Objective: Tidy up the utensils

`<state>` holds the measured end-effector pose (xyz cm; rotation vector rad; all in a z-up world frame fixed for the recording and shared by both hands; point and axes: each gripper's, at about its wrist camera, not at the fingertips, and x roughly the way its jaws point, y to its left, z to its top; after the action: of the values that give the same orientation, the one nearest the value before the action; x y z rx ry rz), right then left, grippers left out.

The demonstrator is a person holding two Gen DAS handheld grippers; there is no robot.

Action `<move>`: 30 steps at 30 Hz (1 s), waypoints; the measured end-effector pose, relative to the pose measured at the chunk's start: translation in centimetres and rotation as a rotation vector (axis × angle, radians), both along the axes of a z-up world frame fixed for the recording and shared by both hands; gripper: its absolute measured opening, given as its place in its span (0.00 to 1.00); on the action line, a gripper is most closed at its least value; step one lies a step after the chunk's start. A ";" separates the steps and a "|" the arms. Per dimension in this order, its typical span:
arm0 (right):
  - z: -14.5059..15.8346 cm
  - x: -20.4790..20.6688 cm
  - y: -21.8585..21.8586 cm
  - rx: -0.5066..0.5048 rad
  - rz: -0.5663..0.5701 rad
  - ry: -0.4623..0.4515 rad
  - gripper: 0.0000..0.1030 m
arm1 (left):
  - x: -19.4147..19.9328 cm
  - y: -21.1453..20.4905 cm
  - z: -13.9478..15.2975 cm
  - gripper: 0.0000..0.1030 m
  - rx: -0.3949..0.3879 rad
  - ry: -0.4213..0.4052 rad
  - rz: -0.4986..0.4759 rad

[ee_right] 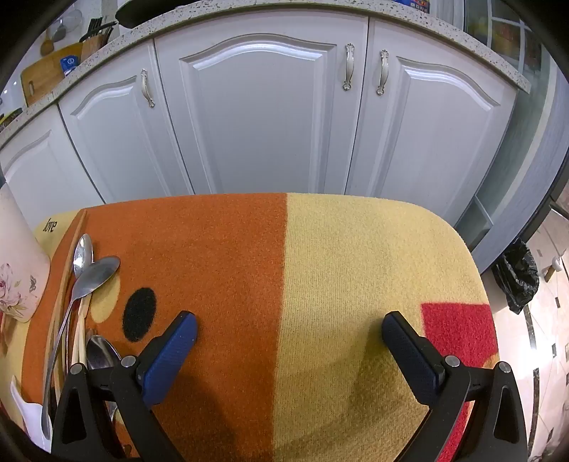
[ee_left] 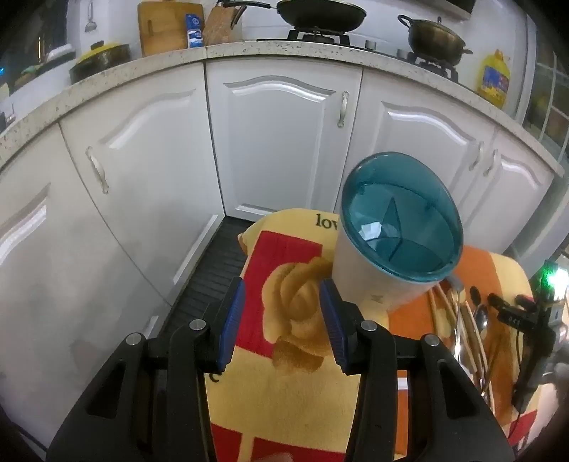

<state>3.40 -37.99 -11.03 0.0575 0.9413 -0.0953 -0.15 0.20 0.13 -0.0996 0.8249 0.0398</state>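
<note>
A white utensil holder (ee_left: 370, 280) with a translucent teal lid (ee_left: 402, 220) stands on the patterned cloth (ee_left: 284, 391); dividers show through the lid. My left gripper (ee_left: 282, 288) hovers open over the cloth's rose print, just left of the holder, with nothing between its blue pads. Metal spoons (ee_left: 480, 320) and wooden chopsticks (ee_left: 441, 312) lie in a pile right of the holder. In the right wrist view those spoons (ee_right: 96, 272) and chopsticks (ee_right: 67, 270) lie left of my right gripper (ee_right: 288, 318), which stands wide open over bare cloth (ee_right: 355, 266). The flowered holder wall (ee_right: 17, 270) shows at the left edge.
White cabinet doors (ee_left: 274, 142) and a speckled countertop (ee_left: 227, 49) rise behind the cloth-covered surface. A wok (ee_left: 320, 14), a pot (ee_left: 434, 35) and a yellow oil bottle (ee_left: 494, 78) sit on the counter. A black rubbish bag (ee_right: 517, 280) is on the floor at right.
</note>
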 end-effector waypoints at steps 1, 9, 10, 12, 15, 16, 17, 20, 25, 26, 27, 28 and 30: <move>0.0 0.0 0.0 0.001 0.000 0.000 1.00 | -0.1 0.2 0.0 0.41 0.003 -0.001 -0.004; 0.0 -0.2 -0.3 0.009 0.002 -0.005 1.00 | -1.7 -2.5 0.4 0.41 0.062 -0.001 -0.014; 0.0 -0.3 -0.4 0.008 0.001 -0.004 1.00 | -1.9 -2.5 0.6 0.41 0.059 -0.002 -0.015; 0.0 -0.6 -0.5 0.007 0.010 0.007 1.00 | -1.9 -2.6 0.8 0.41 0.055 -0.001 -0.021; 0.5 -0.3 -0.2 0.016 0.044 0.066 1.00 | -2.1 -2.9 1.2 0.41 0.053 -0.004 -0.029; 0.6 -0.7 -0.2 0.020 0.047 0.079 1.00 | -2.2 -3.1 1.3 0.41 0.050 -0.007 -0.032; 0.9 -1.1 -0.3 0.021 0.040 0.084 0.98 | -2.3 -3.2 1.4 0.41 0.051 -0.008 -0.033; 2.7 -3.1 0.3 0.037 0.027 0.062 0.98 | -2.5 -3.7 1.6 0.41 0.049 -0.009 -0.046; 7.3 -6.6 2.6 0.035 0.059 -0.046 0.98 | -2.8 -4.9 2.3 0.41 0.036 -0.023 -0.070; 8.1 -7.1 3.0 0.044 0.065 -0.056 0.98 | -2.9 -5.1 2.4 0.41 0.033 -0.026 -0.076; 8.8 -7.7 3.6 0.051 0.075 -0.065 0.98 | -3.1 -5.4 2.5 0.41 0.033 -0.029 -0.082; 9.5 -7.8 3.9 0.057 0.085 -0.069 0.98 | -3.2 -5.7 2.6 0.41 0.035 -0.032 -0.089; 10.4 -8.3 5.0 0.063 0.107 -0.089 0.98 | -3.5 -6.2 3.0 0.41 0.037 -0.039 -0.103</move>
<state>-4.91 -32.99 -0.58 0.0691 0.8564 0.0356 -3.62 -6.02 3.09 -0.0227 0.7885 -0.0433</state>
